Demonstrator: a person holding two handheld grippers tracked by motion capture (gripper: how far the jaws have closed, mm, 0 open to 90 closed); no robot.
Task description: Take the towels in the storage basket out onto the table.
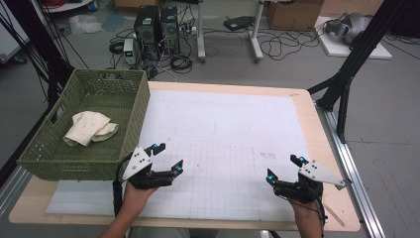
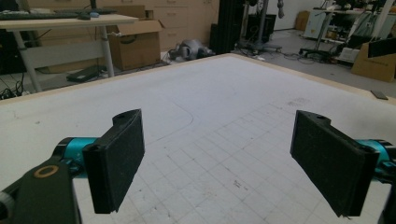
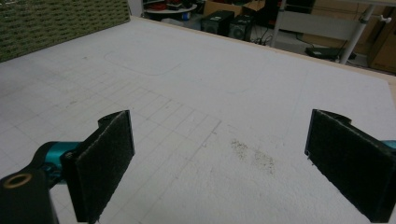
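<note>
A green woven basket [image 1: 124, 144] stands at the table's left side, and a cream cloth [image 1: 89, 127] lies folded inside it. Just right of the basket's near corner, my left gripper [image 1: 167, 157] rests low over the white gridded mat [image 1: 223, 134], open and empty. My right gripper [image 1: 284, 167] sits near the front right of the mat, also open with nothing between its pads. In the left gripper view the black pads [image 2: 116, 165] stand wide apart over the bare mat [image 2: 210, 140]. The right gripper view has its pads [image 3: 102, 161] wide too, with the basket [image 3: 56, 21] far off at upper left.
The wooden table's edge [image 1: 327, 148] runs close on the right, beside a black frame leg [image 1: 346, 84]. On the floor beyond the table lie cables, computer towers [image 1: 156, 29] and boxes. A faint smudge [image 3: 252, 154] marks the mat ahead of my right gripper.
</note>
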